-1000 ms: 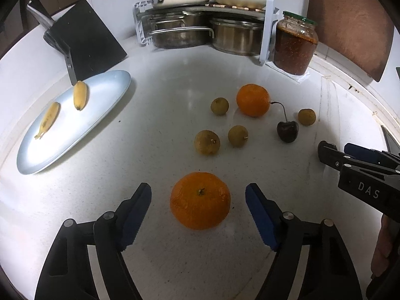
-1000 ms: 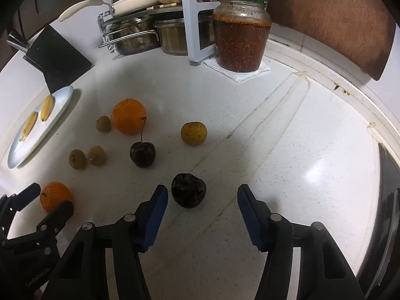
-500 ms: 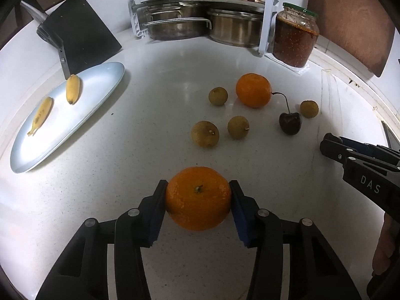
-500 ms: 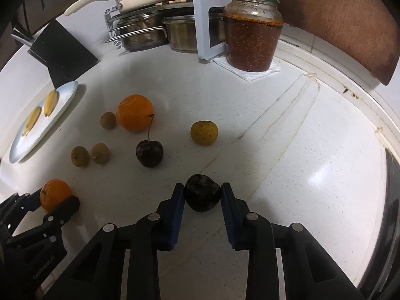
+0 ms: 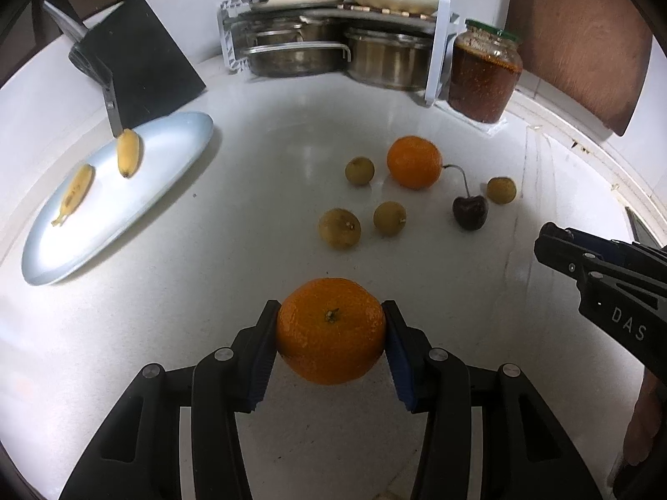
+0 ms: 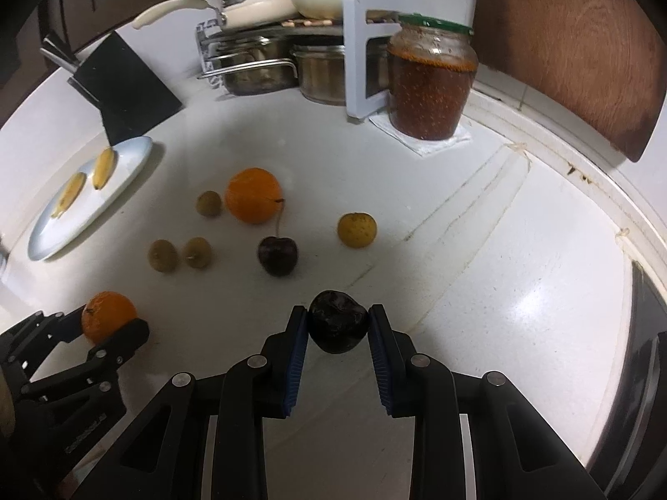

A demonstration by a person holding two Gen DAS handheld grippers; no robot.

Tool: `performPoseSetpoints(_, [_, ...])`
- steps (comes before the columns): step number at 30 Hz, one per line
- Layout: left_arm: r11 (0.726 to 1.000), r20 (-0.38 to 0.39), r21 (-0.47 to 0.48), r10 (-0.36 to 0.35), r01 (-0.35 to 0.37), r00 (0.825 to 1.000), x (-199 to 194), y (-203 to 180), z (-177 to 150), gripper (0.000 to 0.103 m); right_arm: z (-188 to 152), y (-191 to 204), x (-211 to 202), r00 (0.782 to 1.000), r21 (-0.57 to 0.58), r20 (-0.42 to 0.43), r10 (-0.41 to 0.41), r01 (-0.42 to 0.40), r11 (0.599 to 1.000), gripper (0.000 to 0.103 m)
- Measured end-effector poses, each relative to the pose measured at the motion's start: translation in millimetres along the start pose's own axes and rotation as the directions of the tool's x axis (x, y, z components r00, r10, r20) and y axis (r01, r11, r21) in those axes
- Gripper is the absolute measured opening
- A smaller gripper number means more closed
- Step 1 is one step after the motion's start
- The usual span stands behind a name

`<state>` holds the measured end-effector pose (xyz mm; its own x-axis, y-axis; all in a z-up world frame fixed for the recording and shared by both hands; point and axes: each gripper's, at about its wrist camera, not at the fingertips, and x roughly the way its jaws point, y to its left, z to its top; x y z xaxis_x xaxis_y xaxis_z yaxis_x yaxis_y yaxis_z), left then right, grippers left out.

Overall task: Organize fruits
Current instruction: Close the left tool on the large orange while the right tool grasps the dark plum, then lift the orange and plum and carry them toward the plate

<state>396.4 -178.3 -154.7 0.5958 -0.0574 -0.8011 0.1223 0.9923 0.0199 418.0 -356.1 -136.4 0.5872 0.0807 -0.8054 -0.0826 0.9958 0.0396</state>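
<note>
In the left wrist view, the left gripper (image 5: 330,335) clamps a round orange tangerine (image 5: 330,330) between its blue pads at 6 o'clock. In the right wrist view, the right gripper (image 6: 337,329) pinches a dark, wrinkled stemless cherry (image 6: 337,327). Beyond, on the white speckled countertop (image 5: 258,191), lie a stemmed dark cherry (image 5: 470,211), four small brownish-yellow longans (image 5: 339,228) and a second orange tangerine (image 5: 414,162) around 1 o'clock. At 10 o'clock, a pale blue oval plate (image 5: 166,166) carries two small yellow bananas (image 5: 127,152).
</note>
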Motion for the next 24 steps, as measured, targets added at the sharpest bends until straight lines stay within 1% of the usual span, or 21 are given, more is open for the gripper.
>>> performPoseSetpoints(4, [1.000, 0.034, -0.001, -0.004, 0.004, 0.999, -15.7, 1.5, 2.9, 0.047, 0.8, 5.1, -13.3, 1.000, -0.010, 0.022, 0.014, -0.014, 1.000, 0.031])
performPoseSetpoints(10, [1.000, 0.095, -0.017, -0.001, 0.003, 0.995, -43.4, 5.7, 6.9, 0.047, 2.7, 13.2, -35.7, 0.996, -0.019, 0.067, 0.057, -0.056, 0.998, 0.031])
performPoseSetpoints(14, [0.999, 0.117, -0.032, -0.005, 0.009, 0.993, -57.9, 12.3, 9.3, 0.047, 4.2, 23.7, -50.5, 0.992, -0.037, 0.096, 0.080, -0.077, 0.996, 0.031])
performPoseSetpoints(18, [0.999, 0.147, -0.034, 0.004, 0.001, 0.989, -71.9, 19.7, 10.4, 0.047, 7.3, 33.1, -61.6, 0.988, -0.050, 0.121, 0.100, -0.094, 0.994, 0.031])
performPoseSetpoints(24, [1.000, 0.198, -0.021, -0.004, 0.008, 0.980, -92.0, 31.9, 15.2, 0.047, 13.3, 46.7, -78.2, 0.980, -0.056, 0.168, 0.109, -0.101, 0.993, 0.031])
